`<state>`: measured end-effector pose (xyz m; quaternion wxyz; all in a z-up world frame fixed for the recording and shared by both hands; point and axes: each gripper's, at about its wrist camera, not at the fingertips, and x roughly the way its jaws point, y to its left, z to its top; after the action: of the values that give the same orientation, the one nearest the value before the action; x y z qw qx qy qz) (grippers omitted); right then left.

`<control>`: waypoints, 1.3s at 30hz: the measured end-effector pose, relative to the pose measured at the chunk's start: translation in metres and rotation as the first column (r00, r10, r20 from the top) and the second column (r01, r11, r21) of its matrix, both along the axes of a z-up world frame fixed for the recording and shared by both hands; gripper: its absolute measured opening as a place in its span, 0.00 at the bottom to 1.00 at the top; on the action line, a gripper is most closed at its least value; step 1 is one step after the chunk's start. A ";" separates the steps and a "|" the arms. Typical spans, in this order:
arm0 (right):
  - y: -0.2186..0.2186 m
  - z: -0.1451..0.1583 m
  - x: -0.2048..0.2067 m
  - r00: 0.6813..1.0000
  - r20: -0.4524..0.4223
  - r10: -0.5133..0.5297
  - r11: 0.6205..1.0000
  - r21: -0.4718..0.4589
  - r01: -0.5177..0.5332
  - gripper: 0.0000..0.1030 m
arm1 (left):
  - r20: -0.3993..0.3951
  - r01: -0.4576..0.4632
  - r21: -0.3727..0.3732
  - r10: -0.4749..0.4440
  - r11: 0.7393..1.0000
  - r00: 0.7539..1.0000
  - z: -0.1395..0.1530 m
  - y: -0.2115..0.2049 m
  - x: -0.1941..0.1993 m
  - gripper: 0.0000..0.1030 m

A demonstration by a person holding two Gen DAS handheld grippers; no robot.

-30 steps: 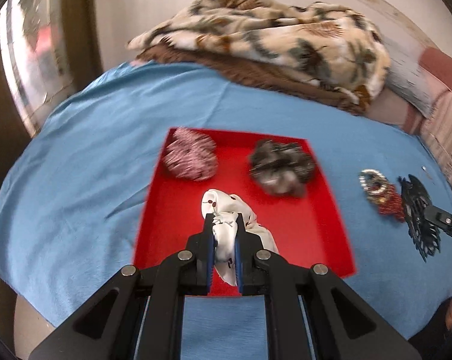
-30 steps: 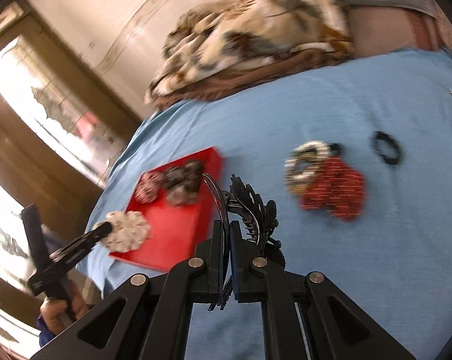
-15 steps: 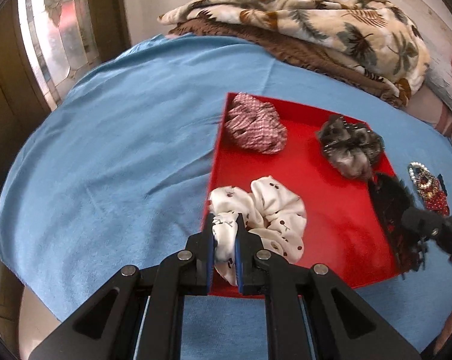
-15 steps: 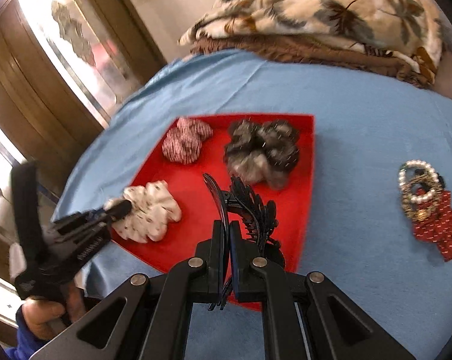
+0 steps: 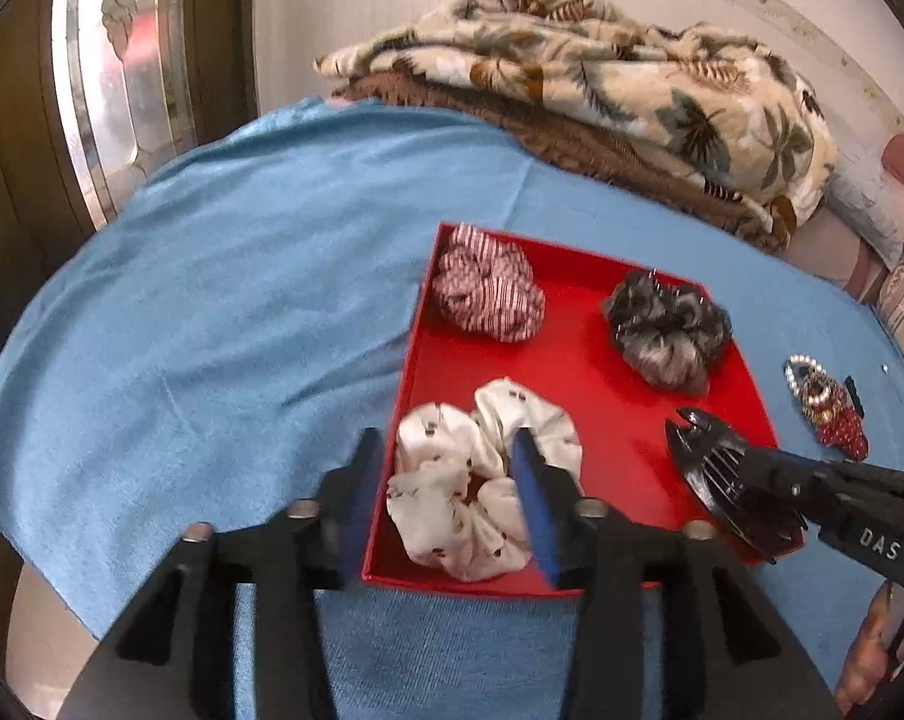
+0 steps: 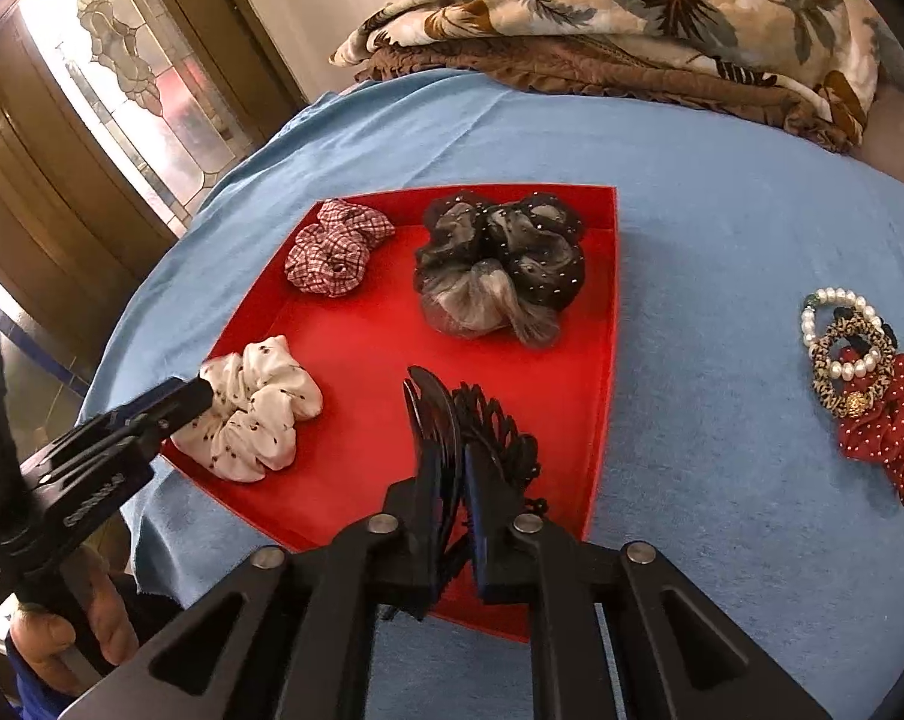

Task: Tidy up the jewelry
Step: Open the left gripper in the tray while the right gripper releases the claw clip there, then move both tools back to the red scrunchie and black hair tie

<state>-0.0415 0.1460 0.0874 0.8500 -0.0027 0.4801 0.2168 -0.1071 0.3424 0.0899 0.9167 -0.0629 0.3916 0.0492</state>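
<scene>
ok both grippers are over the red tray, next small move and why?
Probably lift the left gripper clear: its jaws are opening and the white scrunchie already lies in the red tray. The right gripper is opening too, with the black hair claw between its pads over the tray.

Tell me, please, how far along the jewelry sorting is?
Done: three scrunchies lie in the red tray. In hand: the left hand-held gripper is opening around the white scrunchie; the right hand-held gripper is opening around the black claw clip. Left: the bracelet pile on the cloth.
</scene>
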 end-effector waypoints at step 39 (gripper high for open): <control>-0.289 0.042 -0.023 0.897 0.174 -0.406 0.906 -0.048 0.420 0.65 | 0.004 0.303 0.022 -0.304 0.953 0.953 0.049 -0.180 0.008 0.58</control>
<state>-0.0644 -0.1434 0.1297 0.9115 0.0463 0.4086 0.0102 -0.0990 0.1620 0.1386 0.9154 0.0076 0.3926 -0.0883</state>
